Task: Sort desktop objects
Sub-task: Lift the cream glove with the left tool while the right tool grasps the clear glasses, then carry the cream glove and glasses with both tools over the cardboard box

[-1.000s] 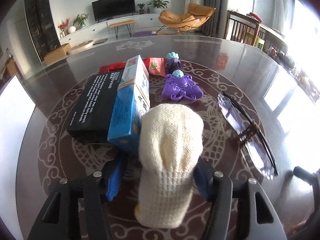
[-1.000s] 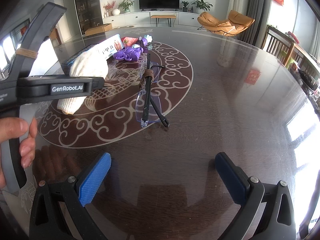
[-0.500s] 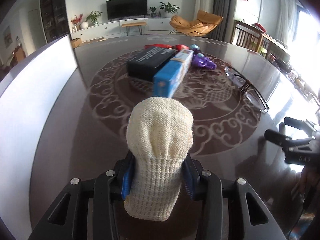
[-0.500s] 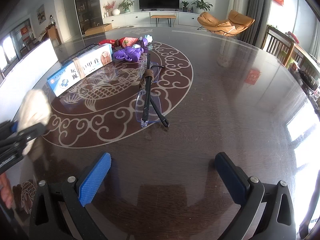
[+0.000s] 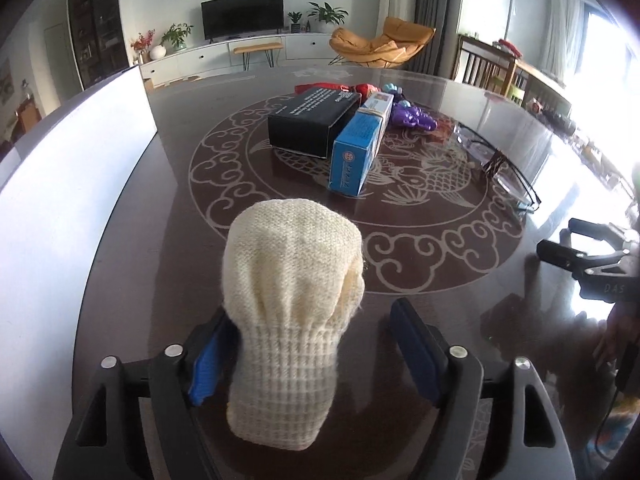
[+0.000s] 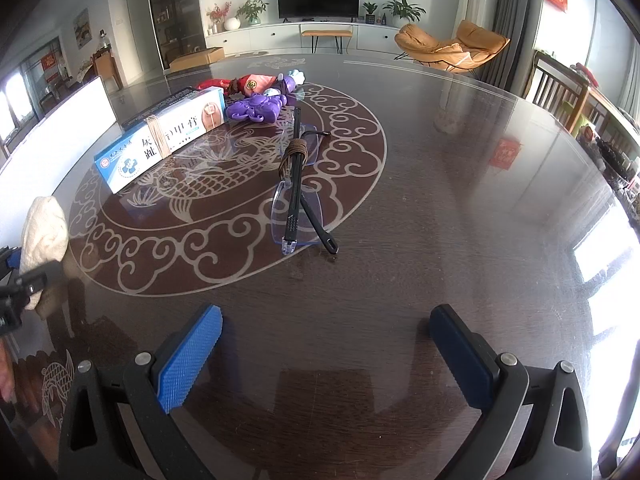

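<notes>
Left gripper (image 5: 316, 354) just opened, jaws spread, cream glove (image 5: 292, 300) loose between them, long axis pointing away – right gripper (image 6: 326, 360) spread, empty.

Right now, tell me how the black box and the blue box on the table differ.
The black box is wider and dark with white print; the blue box is narrower, blue and white. The blue box has a rubber band around it; the black box shows none. The blue box's near end reaches closer to the cream glove than the black box's. Both lie lengthwise, side by side, on the dark table.
</notes>
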Action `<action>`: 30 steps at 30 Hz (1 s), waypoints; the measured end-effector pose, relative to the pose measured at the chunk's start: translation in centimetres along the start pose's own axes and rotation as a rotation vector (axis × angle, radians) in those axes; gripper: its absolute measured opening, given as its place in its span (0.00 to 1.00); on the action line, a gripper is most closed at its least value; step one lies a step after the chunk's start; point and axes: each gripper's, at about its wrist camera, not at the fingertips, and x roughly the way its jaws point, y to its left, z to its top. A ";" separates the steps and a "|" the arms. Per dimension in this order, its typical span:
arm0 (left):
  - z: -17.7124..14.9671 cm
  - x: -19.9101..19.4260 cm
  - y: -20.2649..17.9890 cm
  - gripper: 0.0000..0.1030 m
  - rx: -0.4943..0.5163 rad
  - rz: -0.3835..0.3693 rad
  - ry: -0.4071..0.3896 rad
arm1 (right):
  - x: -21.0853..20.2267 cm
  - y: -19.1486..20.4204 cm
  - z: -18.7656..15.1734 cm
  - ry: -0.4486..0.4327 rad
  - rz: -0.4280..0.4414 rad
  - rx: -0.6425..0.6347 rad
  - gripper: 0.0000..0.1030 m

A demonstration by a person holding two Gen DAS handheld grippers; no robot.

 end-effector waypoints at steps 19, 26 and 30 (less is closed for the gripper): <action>0.0 -1.7 1.8 0.41 -0.063 -0.039 -0.039 | 5.4 0.6 11.6 0.201 0.075 -0.002 0.14; 0.6 -6.1 2.4 0.41 -0.095 -0.113 -0.126 | 1.1 0.4 10.1 0.173 0.176 0.022 0.12; 1.4 -10.0 4.2 0.41 -0.140 -0.165 -0.190 | -3.4 4.6 11.2 0.134 0.234 -0.061 0.12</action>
